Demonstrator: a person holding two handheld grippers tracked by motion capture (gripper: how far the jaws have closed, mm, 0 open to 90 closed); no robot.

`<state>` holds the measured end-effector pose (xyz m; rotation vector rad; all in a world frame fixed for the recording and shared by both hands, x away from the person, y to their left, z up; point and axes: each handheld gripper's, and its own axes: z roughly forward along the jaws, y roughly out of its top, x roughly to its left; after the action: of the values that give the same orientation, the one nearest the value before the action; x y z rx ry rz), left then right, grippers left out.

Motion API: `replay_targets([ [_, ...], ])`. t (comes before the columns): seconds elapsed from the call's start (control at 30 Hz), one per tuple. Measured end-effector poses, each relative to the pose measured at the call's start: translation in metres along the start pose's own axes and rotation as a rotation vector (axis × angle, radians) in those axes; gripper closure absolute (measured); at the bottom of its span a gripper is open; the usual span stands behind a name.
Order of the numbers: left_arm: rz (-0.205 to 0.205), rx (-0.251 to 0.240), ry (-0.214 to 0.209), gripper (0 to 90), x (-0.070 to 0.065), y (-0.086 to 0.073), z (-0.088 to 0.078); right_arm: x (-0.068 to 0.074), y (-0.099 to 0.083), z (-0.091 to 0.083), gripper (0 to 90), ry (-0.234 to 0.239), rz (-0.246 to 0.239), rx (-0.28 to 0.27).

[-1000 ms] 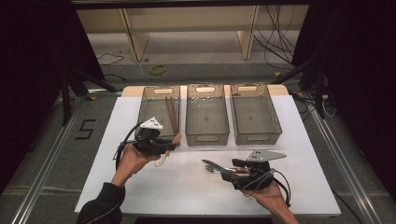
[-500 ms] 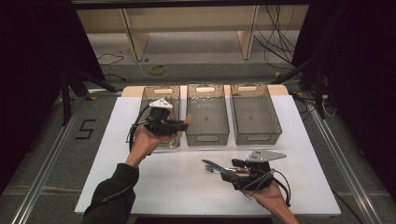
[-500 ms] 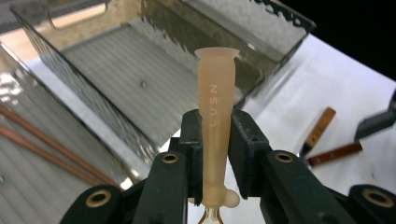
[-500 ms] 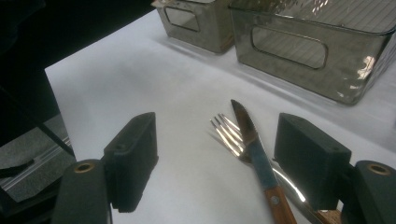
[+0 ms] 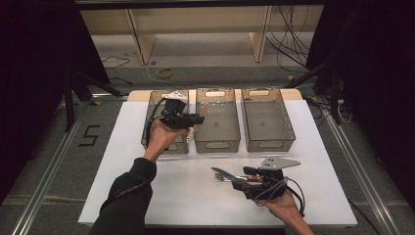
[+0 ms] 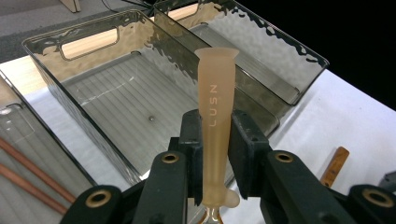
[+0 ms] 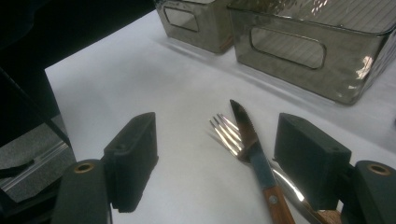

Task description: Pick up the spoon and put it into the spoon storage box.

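My left gripper (image 5: 195, 119) is shut on a tan utensil handle (image 6: 215, 93) lettered LUSN, which stands up between the jaws. The utensil's lower end is hidden behind the jaws. This gripper (image 6: 215, 126) hangs over the gap between the left bin (image 5: 149, 105) and the middle bin (image 5: 217, 145), pointing right. My right gripper (image 5: 243, 177) rests low at the table's front right, open. Between its jaws (image 7: 217, 135) lie a wooden-handled knife (image 7: 250, 144) and a fork (image 7: 224, 128), crossed on the white tabletop; the pads touch neither.
Three clear grey bins stand in a row at the back; the right bin (image 5: 268, 142) and middle bin (image 6: 88, 44) hold nothing. Reddish chopsticks (image 6: 28, 175) lie in the left bin. A wooden handle end (image 6: 335, 165) lies on the table (image 5: 171, 196).
The left hand has lifted and carried the tan utensil away from the table in front of the left bin, up over the bins. The right hand has stayed put.
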<state>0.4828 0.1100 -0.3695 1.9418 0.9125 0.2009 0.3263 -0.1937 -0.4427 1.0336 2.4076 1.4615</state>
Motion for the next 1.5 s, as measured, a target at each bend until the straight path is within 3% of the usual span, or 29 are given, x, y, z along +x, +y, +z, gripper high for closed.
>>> replay_targets([
  [0.57, -0.044, -0.010, 0.027, 75.3, 0.009, 0.009, 0.023, -0.001, 0.000, 0.000, 30.7, 0.002, 0.001, -0.001],
  [0.8, -0.085, -0.031, 0.025, 75.3, 0.014, 0.010, 0.031, 0.000, -0.001, 0.000, 30.7, 0.003, 0.004, 0.001],
  [1.5, -0.101, -0.028, 0.040, 75.0, 0.017, 0.007, 0.050, -0.001, -0.001, 0.001, 30.8, 0.008, 0.009, 0.003],
])
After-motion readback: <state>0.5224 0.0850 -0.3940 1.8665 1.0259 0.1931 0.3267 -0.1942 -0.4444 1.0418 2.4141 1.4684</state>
